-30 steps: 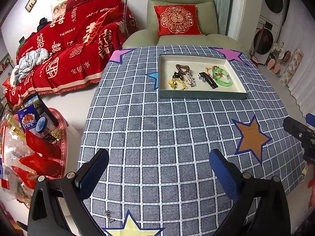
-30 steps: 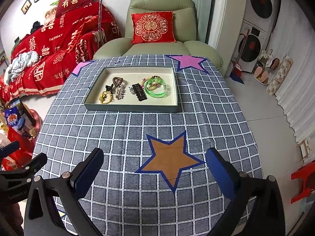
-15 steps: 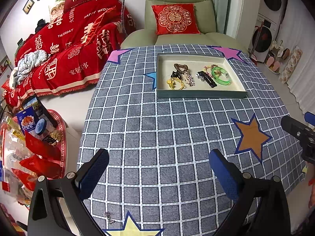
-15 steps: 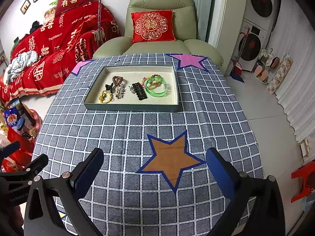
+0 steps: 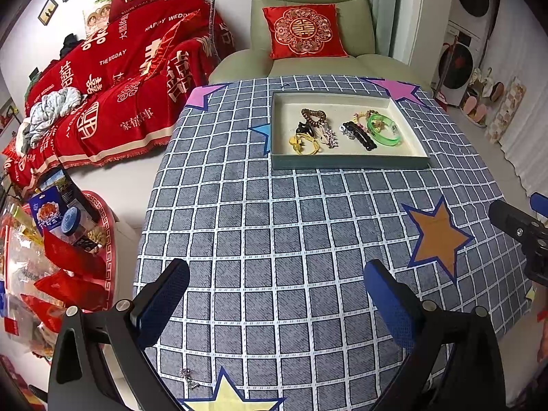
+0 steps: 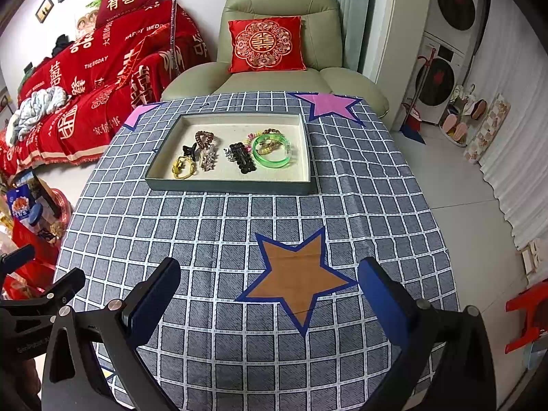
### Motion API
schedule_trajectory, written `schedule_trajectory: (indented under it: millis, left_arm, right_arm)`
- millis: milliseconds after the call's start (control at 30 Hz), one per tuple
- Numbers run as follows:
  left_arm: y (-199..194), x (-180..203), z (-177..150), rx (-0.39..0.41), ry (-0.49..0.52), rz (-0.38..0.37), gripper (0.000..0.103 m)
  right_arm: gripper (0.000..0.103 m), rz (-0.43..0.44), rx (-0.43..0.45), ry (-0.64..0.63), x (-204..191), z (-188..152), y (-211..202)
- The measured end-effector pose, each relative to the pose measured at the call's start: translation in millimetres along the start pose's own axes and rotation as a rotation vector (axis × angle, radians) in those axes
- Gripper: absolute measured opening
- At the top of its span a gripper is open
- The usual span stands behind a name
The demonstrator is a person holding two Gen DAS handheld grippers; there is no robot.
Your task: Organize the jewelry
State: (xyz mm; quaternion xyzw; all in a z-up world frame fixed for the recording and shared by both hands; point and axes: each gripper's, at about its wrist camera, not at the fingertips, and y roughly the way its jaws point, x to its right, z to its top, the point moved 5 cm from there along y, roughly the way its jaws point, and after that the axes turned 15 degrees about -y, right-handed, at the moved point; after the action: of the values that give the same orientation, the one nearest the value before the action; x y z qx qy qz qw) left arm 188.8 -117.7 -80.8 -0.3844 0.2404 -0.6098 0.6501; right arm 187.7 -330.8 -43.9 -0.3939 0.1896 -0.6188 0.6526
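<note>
- The left tongs (image 5: 275, 303) are spread wide, blue pads facing each other across a broad gap, nothing between them.
- They hang above the near part of the counter (image 5: 260, 212), touching nothing.
- The right tongs (image 6: 269, 299) are likewise spread wide and hold nothing.
- In the left wrist view the right tongs' black frame shows at the right edge; in the right wrist view the left tongs' frame shows at the left edge.

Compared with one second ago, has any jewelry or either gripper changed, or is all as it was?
Almost nothing changed. Both views shifted only slightly, so the left gripper and the right gripper barely moved. Both stay open and hold nothing. The tray stays in place, with the green bangle and the other pieces lying in it as before. The small silver piece still lies outside the tray.
</note>
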Motion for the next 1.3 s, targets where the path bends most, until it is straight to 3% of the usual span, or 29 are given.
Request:
schedule_trajectory:
  millis: [1300]
  left_arm:
    - [-0.4,2.6,-3.7,-0.002,0.004,0.004,0.103]
  right_arm:
    - [0.103,0.000,-0.005,-0.002,2.0,-1.6,1.0]
